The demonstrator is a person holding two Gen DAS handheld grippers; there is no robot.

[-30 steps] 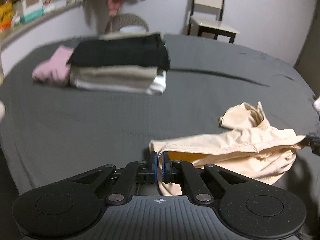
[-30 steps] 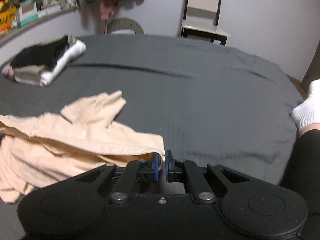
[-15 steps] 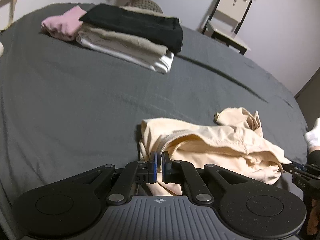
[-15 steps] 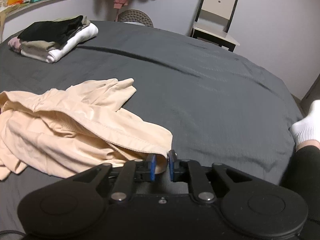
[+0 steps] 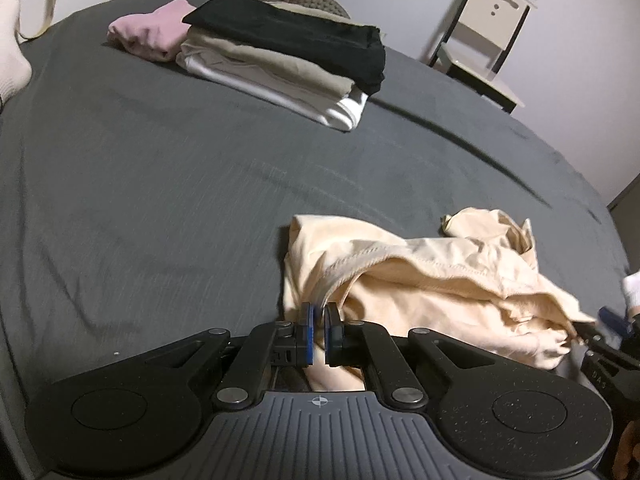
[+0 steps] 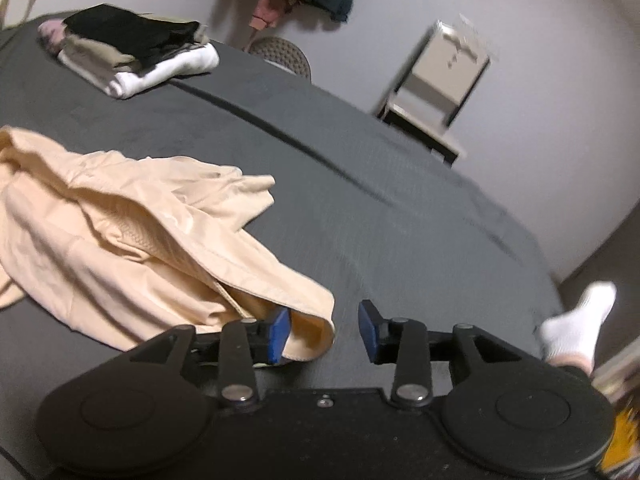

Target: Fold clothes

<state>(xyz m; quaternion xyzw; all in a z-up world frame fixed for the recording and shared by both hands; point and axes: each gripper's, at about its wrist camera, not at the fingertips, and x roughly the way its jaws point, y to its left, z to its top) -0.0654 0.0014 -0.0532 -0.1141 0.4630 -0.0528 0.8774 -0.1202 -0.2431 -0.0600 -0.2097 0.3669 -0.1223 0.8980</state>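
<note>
The right gripper [image 6: 325, 330] has spread wide, releasing the crumpled cream cotton garment [image 5: 432, 280]; the left gripper [image 5: 316, 330], low over the grey bedsheet [image 5: 160, 184], stays pinched on its hem.

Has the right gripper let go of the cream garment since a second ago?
Yes. The right gripper now stands open, the cream garment lying slack on the grey bedsheet beside its left pad; it was clamped on the hem before.

cream garment [image 5: 432, 280] | crumpled, unfolded, hem seam up | flat on bed, one edge between left claw [image 5: 316, 334] fingers, other corner just beside the spread right claw [image 6: 325, 330]
</note>
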